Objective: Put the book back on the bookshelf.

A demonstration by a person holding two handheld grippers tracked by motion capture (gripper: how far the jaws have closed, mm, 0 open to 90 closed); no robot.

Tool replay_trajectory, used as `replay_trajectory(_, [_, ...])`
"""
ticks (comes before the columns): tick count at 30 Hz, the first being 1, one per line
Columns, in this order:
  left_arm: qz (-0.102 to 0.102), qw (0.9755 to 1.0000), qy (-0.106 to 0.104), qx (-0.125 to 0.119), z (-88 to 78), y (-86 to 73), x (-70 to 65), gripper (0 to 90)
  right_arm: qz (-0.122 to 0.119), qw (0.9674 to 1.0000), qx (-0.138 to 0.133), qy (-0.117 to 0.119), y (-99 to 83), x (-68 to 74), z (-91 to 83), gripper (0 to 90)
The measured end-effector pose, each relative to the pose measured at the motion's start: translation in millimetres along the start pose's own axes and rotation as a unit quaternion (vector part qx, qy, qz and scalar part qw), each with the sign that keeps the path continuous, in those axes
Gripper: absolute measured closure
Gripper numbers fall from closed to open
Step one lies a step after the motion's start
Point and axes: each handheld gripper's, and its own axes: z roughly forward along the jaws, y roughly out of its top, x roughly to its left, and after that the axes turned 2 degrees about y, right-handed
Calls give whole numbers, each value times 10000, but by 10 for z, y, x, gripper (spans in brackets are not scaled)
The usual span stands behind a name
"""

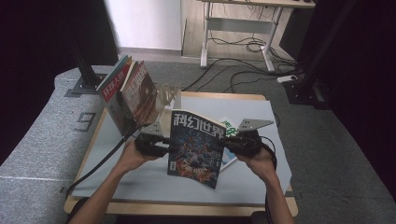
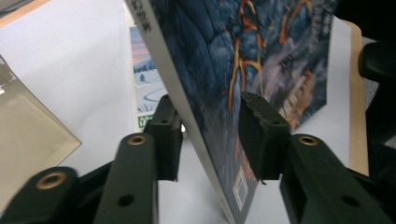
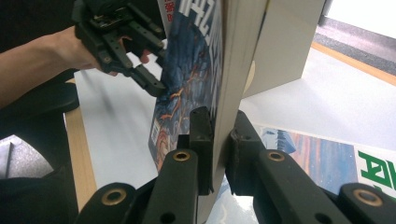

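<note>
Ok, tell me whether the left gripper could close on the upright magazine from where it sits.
Probably yes. In the left gripper view the blue-covered magazine already stands between the left gripper jaws, which are open, one pad on each side, nothing else between. The right gripper is clamped on its other edge, holding it upright.

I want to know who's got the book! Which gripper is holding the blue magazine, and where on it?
The right gripper pinches the blue magazine at its page edge. The left gripper straddles the spine side, jaws apart.

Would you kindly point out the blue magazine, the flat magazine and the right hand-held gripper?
blue magazine (image 1: 196, 149), high view, front cover.
flat magazine (image 3: 322, 156), right gripper view, its cover on the table.
right hand-held gripper (image 3: 219, 126), right gripper view, midway between fingertips.
</note>
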Motion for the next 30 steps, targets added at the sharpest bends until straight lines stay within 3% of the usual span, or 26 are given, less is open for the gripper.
replay_trajectory(4, [-367,9985,-165,-366,12,31,103,530,-87,10000,14,37,20,19,8,815])
replay_trajectory(6, [-460,9979,-252,-391,26,60,144,507,-111,9999,11,34,23,25,9,815])
replay_trajectory(10, [-290,9988,-321,-230,106,148,94,502,-133,9999,3,69,20,21,6,814])
replay_trajectory(13, [-145,9997,-158,-81,148,200,32,564,-108,9999,-12,53,13,17,7,812])
replay_trajectory(16, [-299,9990,-314,-56,116,209,37,655,-87,10000,-9,13,2,11,2,807])
replay_trajectory(21, [-180,9991,-370,-27,43,213,-42,780,34,9998,6,-186,1,-7,14,788])
replay_trajectory(30, [-228,9976,-620,-201,-15,134,-41,823,93,9985,69,-532,21,8,49,695])
